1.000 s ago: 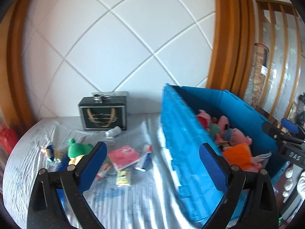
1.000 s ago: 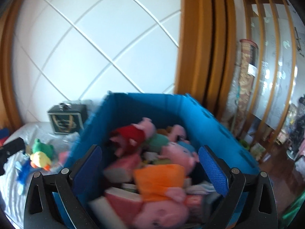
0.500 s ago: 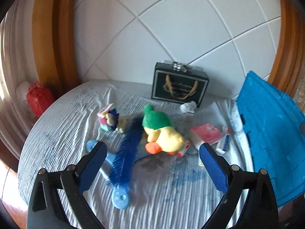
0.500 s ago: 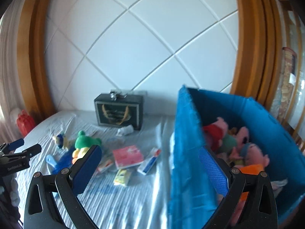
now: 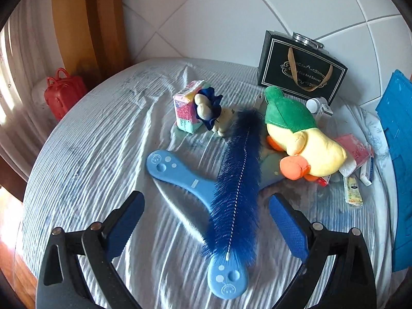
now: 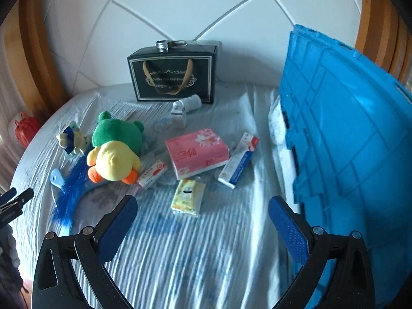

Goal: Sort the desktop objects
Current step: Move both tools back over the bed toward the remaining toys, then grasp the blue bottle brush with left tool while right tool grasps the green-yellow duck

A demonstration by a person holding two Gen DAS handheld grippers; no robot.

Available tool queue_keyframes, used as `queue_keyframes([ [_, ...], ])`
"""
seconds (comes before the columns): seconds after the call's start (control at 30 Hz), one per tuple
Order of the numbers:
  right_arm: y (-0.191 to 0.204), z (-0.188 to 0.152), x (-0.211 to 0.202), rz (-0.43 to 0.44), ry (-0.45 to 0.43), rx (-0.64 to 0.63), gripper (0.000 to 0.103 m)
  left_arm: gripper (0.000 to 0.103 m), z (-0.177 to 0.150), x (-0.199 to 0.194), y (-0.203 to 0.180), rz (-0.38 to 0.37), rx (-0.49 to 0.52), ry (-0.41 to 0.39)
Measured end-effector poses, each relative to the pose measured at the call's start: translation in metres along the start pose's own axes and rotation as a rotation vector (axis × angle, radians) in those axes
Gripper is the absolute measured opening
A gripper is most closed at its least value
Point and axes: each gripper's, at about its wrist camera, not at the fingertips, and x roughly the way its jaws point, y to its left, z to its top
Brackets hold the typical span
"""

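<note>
Most sorting is left: both grippers, left gripper (image 5: 206, 221) and right gripper (image 6: 202, 221), gape wide, empty. Blue brush (image 5: 238, 182) at 12 o'clock, duck plush (image 6: 114, 152) at 10, tissue pack (image 6: 197, 152) at 12, blue crate (image 6: 347, 139) at 2.

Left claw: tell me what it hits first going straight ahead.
Probably the blue bristle brush, lying right between the open left claw fingers' line; depth is hard to judge through the fisheye.

Brush (image 5: 238, 182) lies across hanger (image 5: 180, 175), left of plush duck (image 5: 303, 144).
</note>
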Motion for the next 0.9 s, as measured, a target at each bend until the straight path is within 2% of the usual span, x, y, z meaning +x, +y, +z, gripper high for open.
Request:
queue_keyframes([
  [0.17, 0.045, 0.025, 0.048, 0.078, 0.07, -0.063, 0.103, 0.097, 0.021, 0.052, -0.018, -0.007, 0.049, 0.062],
  [0.3, 0.079, 0.046, 0.095, 0.072, 0.149, -0.081, 0.103, 0.086, 0.039, 0.09, -0.032, -0.029, 0.076, 0.11],
  [0.53, 0.114, 0.079, 0.166, 0.088, 0.253, -0.129, 0.103, 0.077, 0.059, 0.144, -0.044, -0.055, 0.083, 0.173],
  [0.63, 0.126, 0.087, 0.186, 0.104, 0.276, -0.146, 0.103, 0.068, 0.06, 0.16, -0.044, -0.077, 0.071, 0.207],
  [0.7, 0.132, 0.09, 0.201, 0.104, 0.298, -0.155, 0.103, 0.054, 0.058, 0.17, -0.042, -0.095, 0.053, 0.24],
  [0.83, 0.134, 0.093, 0.217, 0.157, 0.333, -0.135, 0.103, 0.047, 0.057, 0.167, -0.046, -0.078, 0.087, 0.216],
  [0.9, 0.136, 0.093, 0.22, 0.174, 0.348, -0.127, 0.103, 0.041, 0.056, 0.164, -0.048, -0.082, 0.094, 0.217],
])
